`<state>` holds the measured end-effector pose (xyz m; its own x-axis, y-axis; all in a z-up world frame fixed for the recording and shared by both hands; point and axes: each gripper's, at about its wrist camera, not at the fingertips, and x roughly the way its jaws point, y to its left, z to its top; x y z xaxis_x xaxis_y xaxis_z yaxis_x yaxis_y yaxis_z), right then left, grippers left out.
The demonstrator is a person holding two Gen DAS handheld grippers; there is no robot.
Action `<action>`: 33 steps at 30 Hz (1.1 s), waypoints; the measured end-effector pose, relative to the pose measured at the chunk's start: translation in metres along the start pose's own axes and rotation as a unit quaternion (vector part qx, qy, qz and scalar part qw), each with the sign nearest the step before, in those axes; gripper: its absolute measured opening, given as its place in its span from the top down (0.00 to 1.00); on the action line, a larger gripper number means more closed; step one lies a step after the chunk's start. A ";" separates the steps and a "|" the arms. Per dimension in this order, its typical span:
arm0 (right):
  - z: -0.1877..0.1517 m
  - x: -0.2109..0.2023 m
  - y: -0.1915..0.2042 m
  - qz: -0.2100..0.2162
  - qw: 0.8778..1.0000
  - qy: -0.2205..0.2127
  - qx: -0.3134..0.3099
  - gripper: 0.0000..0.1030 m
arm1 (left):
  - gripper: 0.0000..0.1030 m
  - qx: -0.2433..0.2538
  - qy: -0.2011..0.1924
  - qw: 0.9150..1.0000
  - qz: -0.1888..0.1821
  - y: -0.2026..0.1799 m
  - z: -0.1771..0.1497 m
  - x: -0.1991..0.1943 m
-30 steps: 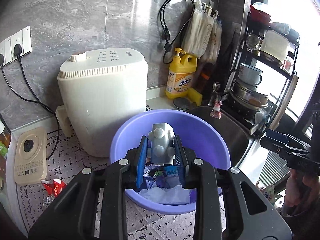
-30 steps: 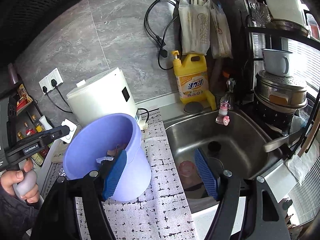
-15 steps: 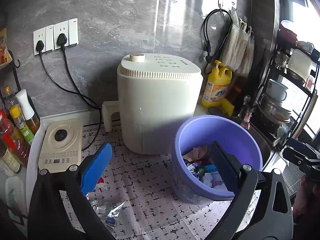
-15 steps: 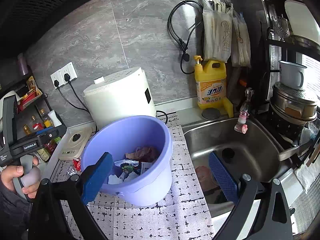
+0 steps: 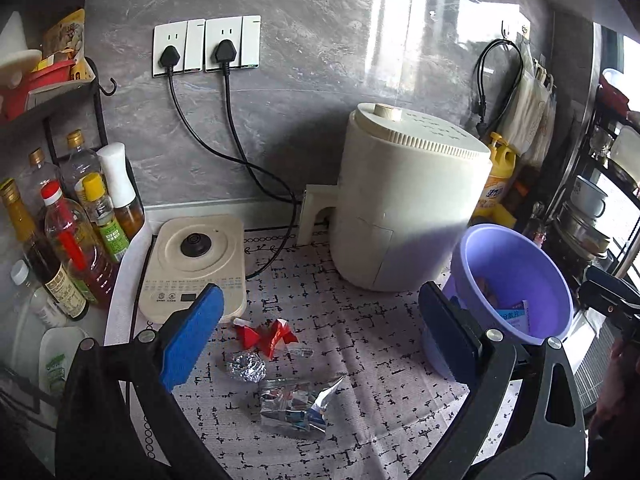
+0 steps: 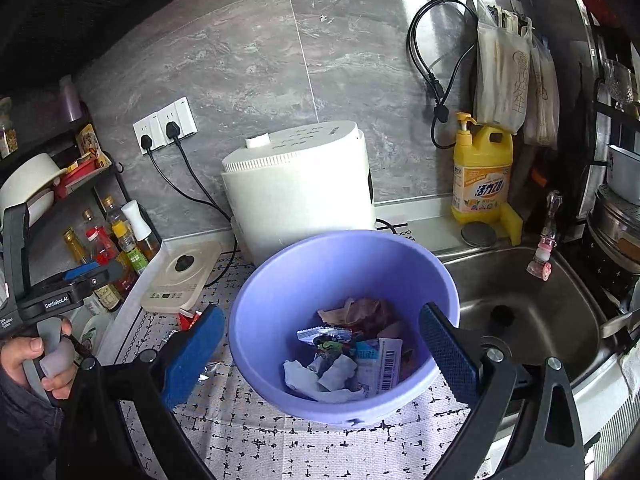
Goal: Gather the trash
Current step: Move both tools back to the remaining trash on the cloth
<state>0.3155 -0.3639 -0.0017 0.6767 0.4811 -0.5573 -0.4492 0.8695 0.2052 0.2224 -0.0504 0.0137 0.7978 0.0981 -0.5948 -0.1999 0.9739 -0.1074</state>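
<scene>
Silver foil wrapper (image 5: 294,410) on mat, below spread left claw (image 5: 320,336), untouched

— What lettering can be read?
— "GenRobot.AI" is printed on the black handheld device (image 6: 56,304) at the left of the right wrist view.
— Anything else?
— Chinese characters are seen on the yellow detergent bottle (image 6: 482,184), a hanging bag (image 6: 500,76) and a blue packet (image 5: 514,314); none can be made out.
</scene>
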 end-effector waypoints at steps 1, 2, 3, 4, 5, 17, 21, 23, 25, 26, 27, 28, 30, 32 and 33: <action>0.000 0.002 0.006 0.002 1.000 0.001 -0.003 0.07 | 0.06 -0.004 0.001 1.000 0.001 0.007 -0.001 0.000; 0.000 0.005 0.012 0.004 1.000 0.003 -0.006 0.07 | 0.06 -0.008 0.002 1.000 0.004 0.013 -0.002 -0.001; 0.000 0.007 0.018 0.006 1.000 0.005 -0.009 0.07 | 0.06 -0.010 0.003 1.000 0.006 0.019 -0.004 -0.001; 0.001 0.009 0.024 0.007 1.000 0.006 -0.011 0.07 | 0.06 -0.012 0.004 1.000 0.008 0.023 -0.004 0.000; 0.001 0.011 0.030 0.009 1.000 0.008 -0.015 0.07 | 0.06 -0.015 0.006 1.000 0.009 0.029 -0.006 0.001; -0.002 0.038 0.104 0.032 0.996 0.031 -0.071 0.08 | 0.06 -0.048 0.029 0.998 0.016 0.084 -0.034 0.011; -0.005 0.048 0.127 0.044 0.994 0.040 -0.087 0.08 | 0.06 -0.059 0.033 0.998 0.016 0.101 -0.043 0.012; -0.007 0.053 0.139 0.049 0.993 0.043 -0.097 0.08 | 0.06 -0.066 0.037 0.997 0.015 0.108 -0.046 0.014; -0.009 0.060 0.148 0.056 0.992 0.049 -0.102 0.08 | 0.06 -0.070 0.042 0.997 0.015 0.113 -0.050 0.018; -0.010 0.064 0.152 0.059 0.991 0.052 -0.105 0.08 | 0.06 -0.071 0.045 0.996 0.014 0.116 -0.052 0.020; -0.012 0.068 0.156 0.061 0.991 0.056 -0.109 0.09 | 0.06 -0.073 0.048 0.996 0.013 0.118 -0.053 0.022; -0.013 0.072 0.160 0.063 0.990 0.060 -0.113 0.11 | 0.06 -0.074 0.050 0.996 0.011 0.119 -0.055 0.024; -0.017 0.082 0.165 0.066 0.988 0.072 -0.117 0.15 | 0.06 -0.075 0.054 0.996 0.004 0.122 -0.059 0.030; -0.020 0.092 0.169 0.070 0.987 0.086 -0.118 0.19 | 0.07 -0.078 0.064 0.995 -0.006 0.123 -0.063 0.039; -0.022 0.097 0.171 0.071 0.986 0.091 -0.119 0.21 | 0.07 -0.078 0.070 0.994 -0.010 0.124 -0.066 0.044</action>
<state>0.2916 -0.1712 -0.0382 0.4902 0.5494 -0.6767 -0.6712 0.7332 0.1090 0.1954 0.0609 -0.0779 0.7180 0.0398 -0.6949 -0.2801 0.9305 -0.2361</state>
